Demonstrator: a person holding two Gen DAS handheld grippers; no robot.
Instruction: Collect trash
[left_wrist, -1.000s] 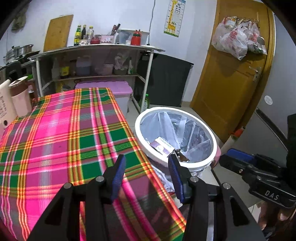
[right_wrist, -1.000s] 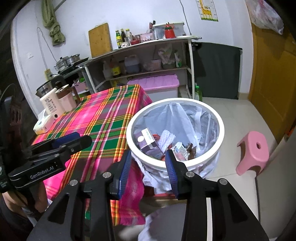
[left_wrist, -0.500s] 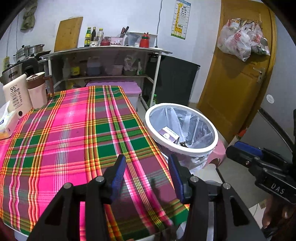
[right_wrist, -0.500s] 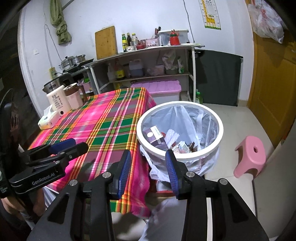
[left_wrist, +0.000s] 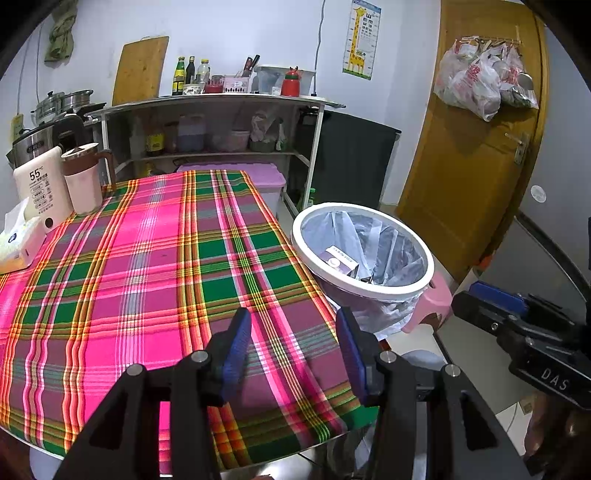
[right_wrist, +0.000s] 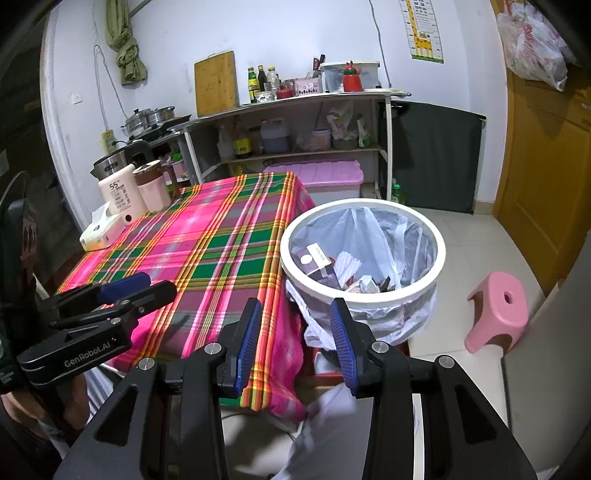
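A white-rimmed trash bin (left_wrist: 424, 275) (right_wrist: 291, 271) lined with a clear bag stands on the floor beside the table's right edge. Inside lie a purple-and-white carton (left_wrist: 338, 258) (right_wrist: 314, 258) and several wrappers (right_wrist: 364, 282). My left gripper (left_wrist: 293, 326) hovers open over the near right corner of the plaid tablecloth (left_wrist: 147, 266), nothing between its blue pads. My right gripper (right_wrist: 295, 319) is open too, held back from the bin and the table corner, with nothing in it. Each gripper shows in the other's view: the left gripper (right_wrist: 122, 291), the right gripper (left_wrist: 491, 302).
At the table's far left stand a white appliance (left_wrist: 38, 188), a pink jug (left_wrist: 83, 177) and a tissue box (left_wrist: 16, 243). A pink stool (right_wrist: 498, 310) sits on the floor right of the bin. Shelves (right_wrist: 295, 129) and a wooden door (left_wrist: 472, 166) lie beyond.
Both grippers have drawn back from the bin, so more of the table and floor shows. The jaws kept the same spread.
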